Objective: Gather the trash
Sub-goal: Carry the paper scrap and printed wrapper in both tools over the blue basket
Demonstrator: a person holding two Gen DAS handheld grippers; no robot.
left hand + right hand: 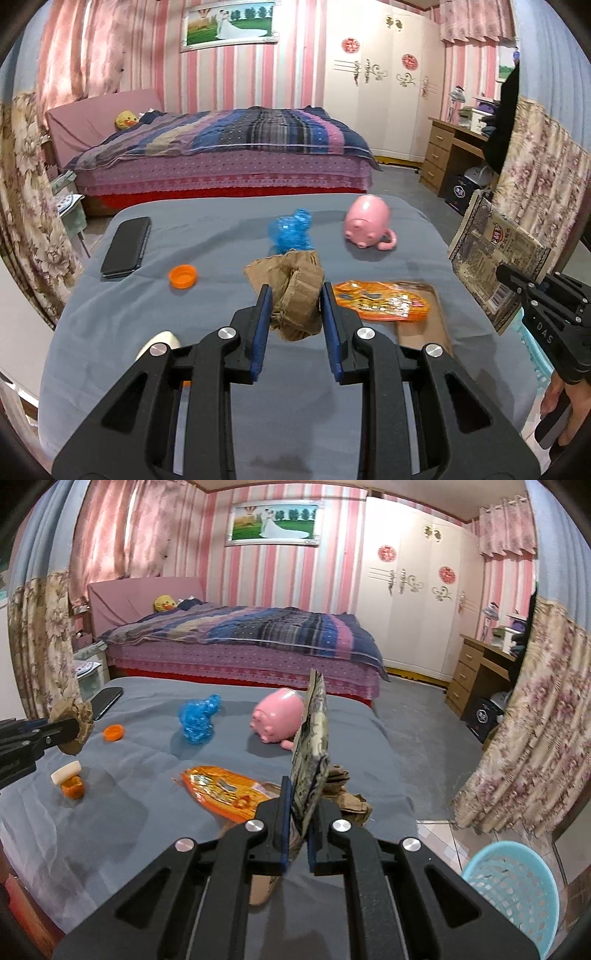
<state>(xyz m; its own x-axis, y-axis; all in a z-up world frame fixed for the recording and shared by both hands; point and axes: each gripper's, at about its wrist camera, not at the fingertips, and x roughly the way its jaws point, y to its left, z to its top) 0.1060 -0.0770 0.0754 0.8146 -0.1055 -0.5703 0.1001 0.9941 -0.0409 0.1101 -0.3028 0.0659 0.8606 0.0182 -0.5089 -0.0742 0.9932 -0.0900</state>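
Note:
In the left wrist view my left gripper [295,291] is shut on a crumpled wad of brown paper [295,284], held above the grey-clothed table [221,332]. My right gripper [301,797] is shut on a flat printed wrapper [314,734] that stands upright between its pads. Each gripper shows in the other's view: the right gripper [508,275] with its wrapper [495,254] at the right edge, the left gripper [72,725] with its wad [79,716] at the left edge. On the table lie an orange snack packet [384,301], crumpled blue plastic [293,230] and an orange cap [183,277].
A pink pig mug [367,221] and a black phone [127,245] lie on the far part of the table. A light blue basket [513,882] stands on the floor at the right. More brown paper [347,794] lies near the table's right edge. A bed is behind.

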